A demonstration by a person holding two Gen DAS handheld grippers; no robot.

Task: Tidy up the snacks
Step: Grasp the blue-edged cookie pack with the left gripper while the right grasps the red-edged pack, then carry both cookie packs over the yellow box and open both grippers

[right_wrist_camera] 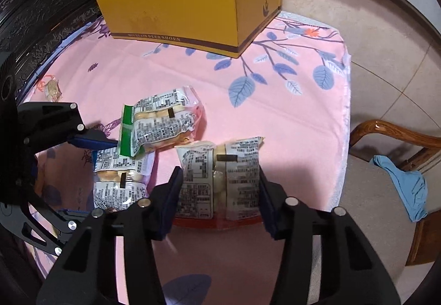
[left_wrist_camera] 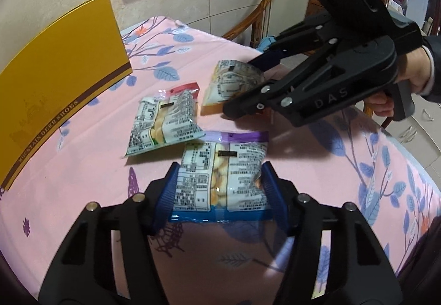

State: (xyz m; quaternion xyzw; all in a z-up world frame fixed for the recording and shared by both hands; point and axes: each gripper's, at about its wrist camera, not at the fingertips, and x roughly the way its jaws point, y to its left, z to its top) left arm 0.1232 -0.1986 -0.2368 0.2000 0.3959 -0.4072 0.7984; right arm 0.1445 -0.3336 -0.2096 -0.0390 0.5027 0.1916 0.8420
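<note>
Both claws clamped on snack packets, pink floral cloth, yellow shoe box behind.

Left wrist view: left claw (left_wrist_camera: pixel 220 189) at bottom centre, blue pads pressed on both sides of the purple-edged packet (left_wrist_camera: pixel 223 175), grasping it. Green-edged packet (left_wrist_camera: pixel 162 123) lies just above it at centre left, its corner over the purple edge. Right claw (left_wrist_camera: pixel 242 84) comes in from the upper right, clenched on the orange-edged packet (left_wrist_camera: pixel 234 81), which tilts up off the tablecloth (left_wrist_camera: pixel 82 167). Shoe box (left_wrist_camera: pixel 55 79) at left, a hand (left_wrist_camera: pixel 413 79) on the handle at right edge.

Right wrist view: right claw (right_wrist_camera: pixel 220 194) at bottom centre grips the orange-edged packet (right_wrist_camera: pixel 220 181) between both pads. Left claw (right_wrist_camera: pixel 91 175) at left holds the purple-edged packet (right_wrist_camera: pixel 118 178). Green-edged packet (right_wrist_camera: pixel 160 123) at centre overlaps it. Shoe box (right_wrist_camera: pixel 193 4) at top, wooden chair (right_wrist_camera: pixel 399 139) with a blue rag (right_wrist_camera: pixel 405 186) at right.
</note>
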